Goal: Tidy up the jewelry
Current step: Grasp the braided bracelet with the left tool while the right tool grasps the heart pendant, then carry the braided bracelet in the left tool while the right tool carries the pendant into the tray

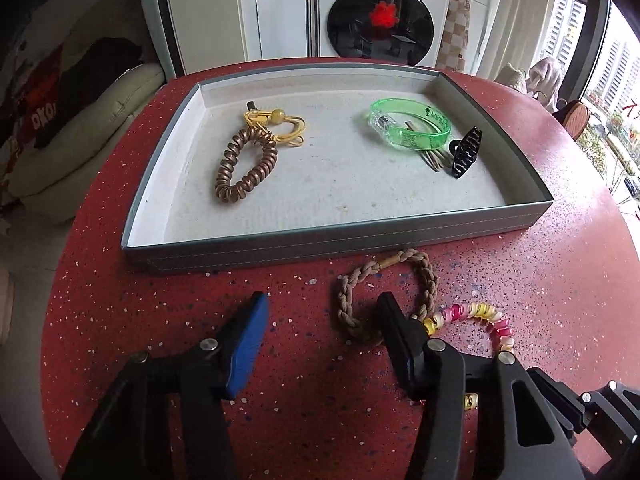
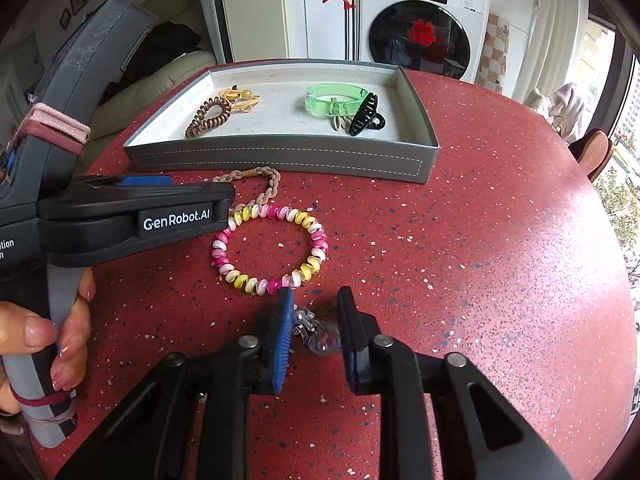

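A tan braided bracelet [image 1: 424,276] [image 2: 272,188] lies on the red table in front of the grey tray [image 1: 320,240] [image 2: 280,156]. My left gripper [image 1: 323,300] [image 2: 228,204] is open; its right finger stands inside the braid's loop, with the loop's left side between the pads, untouched. A pink, yellow and white spiral bracelet [image 1: 480,316] [image 2: 272,248] lies just to the right. My right gripper [image 2: 315,294] is shut on a small silvery sparkling trinket [image 2: 316,332] low over the table, near the spiral bracelet's front edge.
In the tray lie a bronze spiral hair tie [image 1: 244,164], a yellow cord with a bead [image 1: 280,124], a green clear bangle [image 1: 412,124], a black claw clip [image 1: 466,152] and some hairpins [image 1: 434,160]. A hand [image 2: 60,340] holds the left gripper's handle. A washing machine [image 2: 420,36] stands behind.
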`<state>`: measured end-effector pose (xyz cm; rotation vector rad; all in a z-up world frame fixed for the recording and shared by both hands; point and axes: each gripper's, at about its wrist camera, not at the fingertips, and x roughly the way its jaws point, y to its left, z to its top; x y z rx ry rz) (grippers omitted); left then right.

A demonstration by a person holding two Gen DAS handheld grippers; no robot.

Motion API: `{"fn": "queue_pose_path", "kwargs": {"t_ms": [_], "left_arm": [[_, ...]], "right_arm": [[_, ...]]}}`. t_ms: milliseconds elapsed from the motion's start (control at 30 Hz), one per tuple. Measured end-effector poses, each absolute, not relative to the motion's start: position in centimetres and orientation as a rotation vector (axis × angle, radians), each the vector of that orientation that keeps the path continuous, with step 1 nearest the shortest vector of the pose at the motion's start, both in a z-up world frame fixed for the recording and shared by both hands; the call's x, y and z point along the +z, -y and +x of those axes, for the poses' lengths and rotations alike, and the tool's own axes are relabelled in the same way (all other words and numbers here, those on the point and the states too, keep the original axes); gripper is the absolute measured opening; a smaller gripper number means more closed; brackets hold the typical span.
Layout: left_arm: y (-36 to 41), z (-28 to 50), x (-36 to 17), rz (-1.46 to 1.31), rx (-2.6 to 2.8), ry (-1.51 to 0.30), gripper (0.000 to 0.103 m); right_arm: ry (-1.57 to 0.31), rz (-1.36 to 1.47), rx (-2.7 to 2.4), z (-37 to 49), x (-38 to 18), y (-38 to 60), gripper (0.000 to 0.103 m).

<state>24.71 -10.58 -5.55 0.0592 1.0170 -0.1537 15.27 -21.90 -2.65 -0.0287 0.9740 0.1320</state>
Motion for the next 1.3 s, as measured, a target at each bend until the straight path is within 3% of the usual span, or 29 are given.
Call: {"fn": "queue_pose_path", "kwargs": {"t_ms": [67, 100, 167, 1300], "left_arm": [[10.8, 24.5, -5.4, 0.076, -0.168, -1.010, 0.051], [11.0, 24.5, -5.3, 0.085, -0.177, -1.009, 0.049], [11.2, 24.3, -5.3, 0.105, -0.190, -1.004, 0.024], [4.1, 20.3, -0.3, 0.001, -0.383, -0.891, 0.024]], "right_arm": [[-0.976, -0.020, 0.130, 15.3, -2.7, 22.0, 0.007], [-0.977, -0.015, 0.129, 15.3, -2.7, 22.1, 0.007], [-0.975, -0.011, 0.126, 15.2, -2.7, 22.2, 0.007], [-0.917, 0.184, 0.103, 14.0, 1.5, 24.9, 0.007]]}}
